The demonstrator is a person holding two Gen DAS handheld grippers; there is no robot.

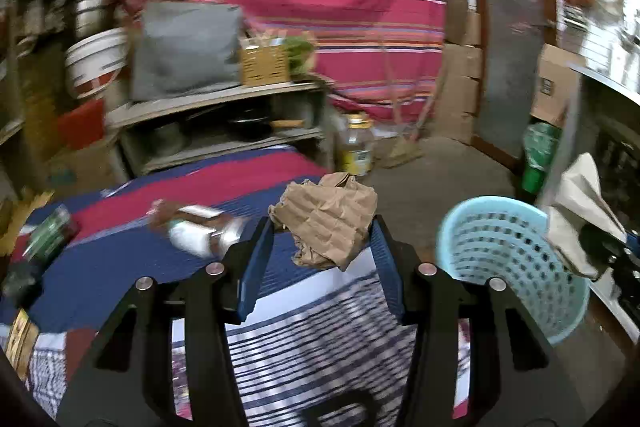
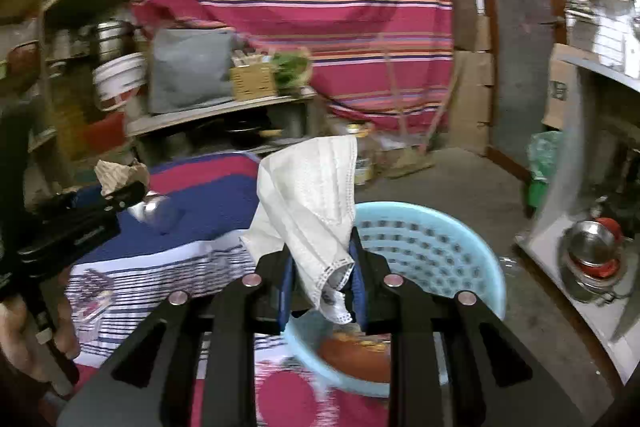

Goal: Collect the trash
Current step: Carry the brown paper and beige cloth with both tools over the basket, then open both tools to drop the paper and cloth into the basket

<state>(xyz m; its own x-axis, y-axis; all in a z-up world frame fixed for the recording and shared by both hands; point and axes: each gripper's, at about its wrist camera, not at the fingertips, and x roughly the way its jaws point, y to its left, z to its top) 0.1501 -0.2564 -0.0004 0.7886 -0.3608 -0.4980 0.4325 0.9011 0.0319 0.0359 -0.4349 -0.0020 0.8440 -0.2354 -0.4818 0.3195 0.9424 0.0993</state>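
Gripping a crumpled brown paper bag (image 1: 326, 217), the left gripper (image 1: 320, 247) has its blue fingers (image 1: 256, 267) pressed on the bag's two sides, over a striped blue, red and white cloth (image 1: 160, 259); a silvery wrapper (image 1: 200, 231) lies on the cloth at 9 o'clock from the bag; a light blue perforated basket (image 1: 512, 259) sits at 3 o'clock, with the white face mask showing past its far rim.

Right wrist view: the right gripper (image 2: 322, 279) has its fingers (image 2: 286, 291) clamped on a white face mask (image 2: 312, 207), which stands up above the pads; the basket (image 2: 436, 247) is directly behind and beneath it, brownish trash (image 2: 356, 355) at its bottom; the left gripper (image 2: 116, 197) with the bag (image 2: 120, 175) appears at 9 o'clock, a hand (image 2: 24, 339) below it.
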